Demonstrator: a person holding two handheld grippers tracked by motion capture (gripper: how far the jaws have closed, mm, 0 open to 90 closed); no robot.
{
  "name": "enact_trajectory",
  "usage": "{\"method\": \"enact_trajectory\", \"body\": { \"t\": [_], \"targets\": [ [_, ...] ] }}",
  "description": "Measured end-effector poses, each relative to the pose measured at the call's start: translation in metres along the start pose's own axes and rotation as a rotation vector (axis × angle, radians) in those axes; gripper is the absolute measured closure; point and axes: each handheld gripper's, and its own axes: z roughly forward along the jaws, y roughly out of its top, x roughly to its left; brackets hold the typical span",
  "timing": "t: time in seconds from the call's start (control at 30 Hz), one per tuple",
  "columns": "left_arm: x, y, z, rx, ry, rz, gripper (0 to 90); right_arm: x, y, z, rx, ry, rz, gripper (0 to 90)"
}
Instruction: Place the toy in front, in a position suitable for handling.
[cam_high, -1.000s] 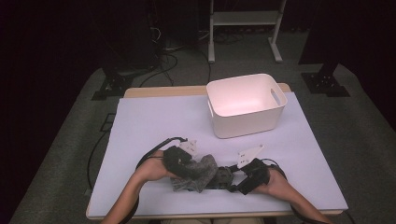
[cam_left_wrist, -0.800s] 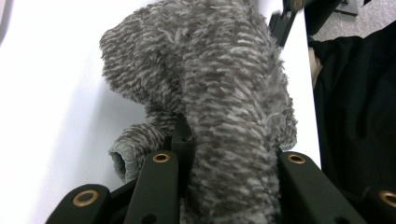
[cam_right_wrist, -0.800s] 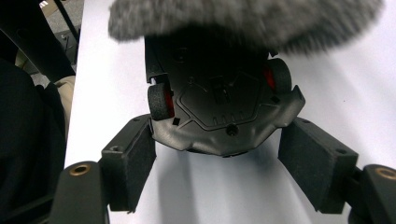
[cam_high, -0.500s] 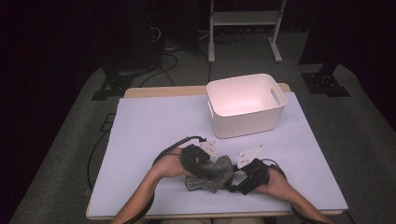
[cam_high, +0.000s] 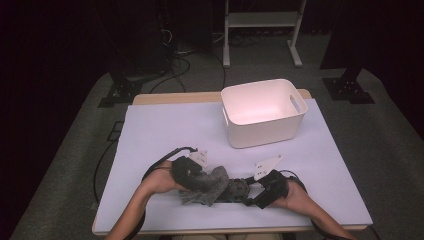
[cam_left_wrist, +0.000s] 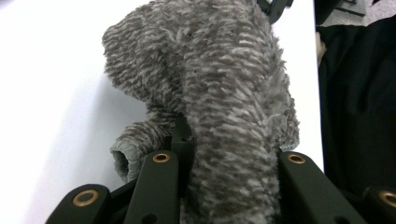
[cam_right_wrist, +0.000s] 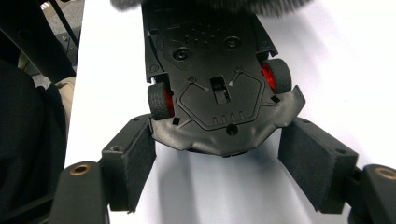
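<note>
Gripping 1 fuzzy grey cloth (cam_left_wrist: 219, 102) between closed jaws, the left gripper (cam_high: 192, 172) drapes it over 1 upturned black toy car (cam_right_wrist: 219, 88) at the near edge of the tabletop (cam_high: 165, 130), apparently to wipe it. The right gripper (cam_high: 265, 192) clamps the car's end, seemingly steadying it. Beyond stands 1 empty white bin (cam_high: 263, 114).

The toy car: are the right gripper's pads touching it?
Touching. The right gripper view shows the toy car upside down between the pads of the right gripper, and both pads press against its rear bumper corners, without a visible gap.
</note>
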Motion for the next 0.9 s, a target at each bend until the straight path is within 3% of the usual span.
{"method": "enact_trajectory", "body": {
  "t": [0.1, 0.23, 0.63, 0.8, 0.9],
  "targets": [
    [0.001, -0.004, -0.003, -0.002, 0.01, -0.015, 69.8, 0.0, 0.0, 0.0, -0.001, 0.001, 0.005, 26.6],
    [0.0, 0.004, 0.001, -0.001, 0.001, 0.004, 69.8, 0.0, 0.0, 0.0, 0.001, 0.001, 0.002, 26.4],
    [-0.005, 0.064, 0.033, 0.01, -0.053, 0.12, 69.8, 0.001, 0.002, 0.001, 0.001, -0.004, -0.005, 26.4],
    [-0.005, 0.084, 0.046, -0.002, -0.063, 0.155, 69.8, 0.002, 0.002, 0.001, 0.004, -0.006, -0.005, 26.4],
    [-0.003, 0.091, 0.051, -0.007, -0.063, 0.154, 69.8, 0.001, 0.002, 0.001, 0.003, -0.005, -0.006, 26.4]
  ]
}}
